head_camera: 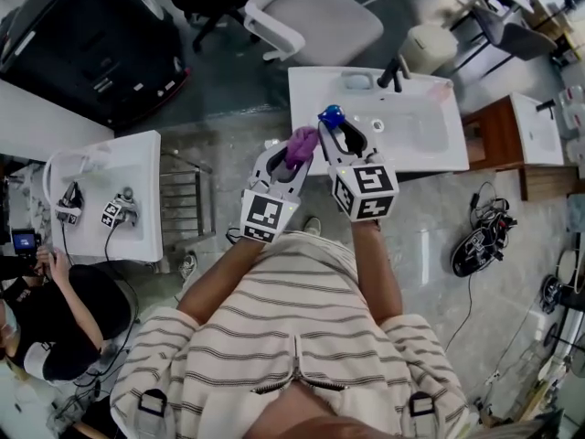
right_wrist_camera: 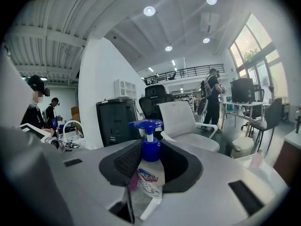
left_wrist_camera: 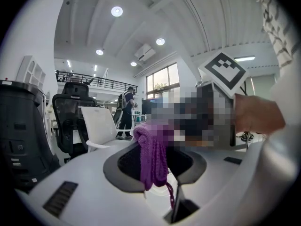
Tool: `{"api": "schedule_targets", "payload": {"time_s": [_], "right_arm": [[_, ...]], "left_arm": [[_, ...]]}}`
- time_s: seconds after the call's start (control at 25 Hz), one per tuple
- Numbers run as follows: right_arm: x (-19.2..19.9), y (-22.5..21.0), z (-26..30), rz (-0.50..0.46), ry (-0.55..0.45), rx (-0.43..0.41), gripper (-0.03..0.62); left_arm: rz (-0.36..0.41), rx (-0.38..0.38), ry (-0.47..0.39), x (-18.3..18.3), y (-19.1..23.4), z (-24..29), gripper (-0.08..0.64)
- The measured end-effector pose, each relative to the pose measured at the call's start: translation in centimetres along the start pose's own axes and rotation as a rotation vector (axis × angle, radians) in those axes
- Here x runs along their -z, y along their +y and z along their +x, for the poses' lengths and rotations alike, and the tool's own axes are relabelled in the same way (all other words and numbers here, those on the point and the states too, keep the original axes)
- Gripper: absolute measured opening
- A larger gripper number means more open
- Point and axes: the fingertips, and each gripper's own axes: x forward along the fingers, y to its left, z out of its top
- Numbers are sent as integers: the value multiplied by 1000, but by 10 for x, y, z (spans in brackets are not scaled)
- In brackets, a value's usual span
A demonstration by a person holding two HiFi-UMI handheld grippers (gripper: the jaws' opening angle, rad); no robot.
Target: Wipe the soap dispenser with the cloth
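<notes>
- Soap dispenser [right_wrist_camera: 149, 157]: one, a clear bottle with a blue pump, clamped upright in the right gripper [head_camera: 340, 133], over the near edge of the white basin surface [head_camera: 439, 149].
- Cloth [left_wrist_camera: 151, 154]: one, purple, pinched in the left gripper [head_camera: 294, 158], just off that surface's near-left corner.
- One black faucet [head_camera: 395, 71] stands at the surface's far edge.
- One white chair [head_camera: 320, 16] on the grey floor [head_camera: 228, 90] beyond the surface.

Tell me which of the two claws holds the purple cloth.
The left claw holds the purple cloth, which drapes between its jaws. The right claw is instead shut on the blue-topped soap dispenser.
</notes>
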Motion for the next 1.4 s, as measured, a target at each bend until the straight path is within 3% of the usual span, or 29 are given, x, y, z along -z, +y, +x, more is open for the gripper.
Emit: {"api": "schedule_targets", "payload": {"time_s": [1.4], "right_arm": [[0,11,-19,-58,16,17,133]], "left_arm": [[90,193,9,6,-62,29,129]]}}
